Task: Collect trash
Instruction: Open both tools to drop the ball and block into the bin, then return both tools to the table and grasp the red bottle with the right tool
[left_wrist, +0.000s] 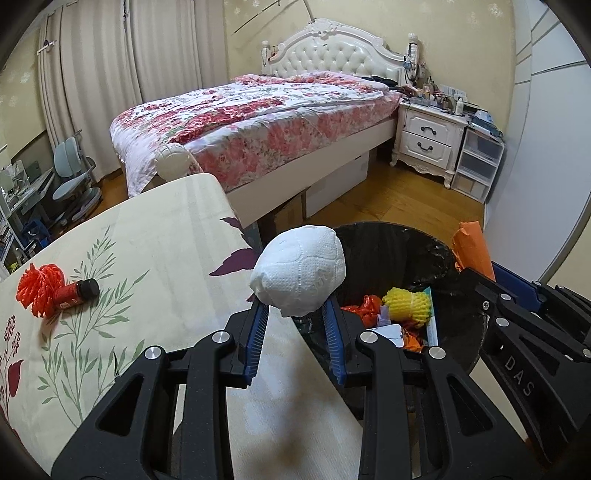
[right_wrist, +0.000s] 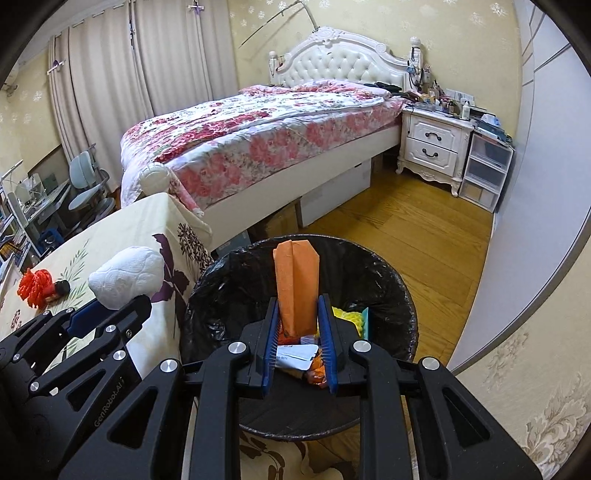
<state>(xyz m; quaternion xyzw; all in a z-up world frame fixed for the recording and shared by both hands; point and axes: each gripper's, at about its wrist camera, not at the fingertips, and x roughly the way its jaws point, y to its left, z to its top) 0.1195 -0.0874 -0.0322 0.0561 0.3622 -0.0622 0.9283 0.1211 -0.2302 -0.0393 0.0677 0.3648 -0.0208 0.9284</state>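
From the left wrist, the left gripper (left_wrist: 295, 308) pinches a crumpled white tissue ball (left_wrist: 299, 271) at the rim of the black-lined trash bin (left_wrist: 373, 251), while from the right wrist, the right gripper (right_wrist: 298, 314) clamps a folded orange paper (right_wrist: 296, 286) upright over that bin.

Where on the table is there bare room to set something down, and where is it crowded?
The tablecloth is bare from the red mesh wad and small bottle across to the edge by the bin. The crowded spot is the bin's mouth, where both hand-held grippers hold trash.
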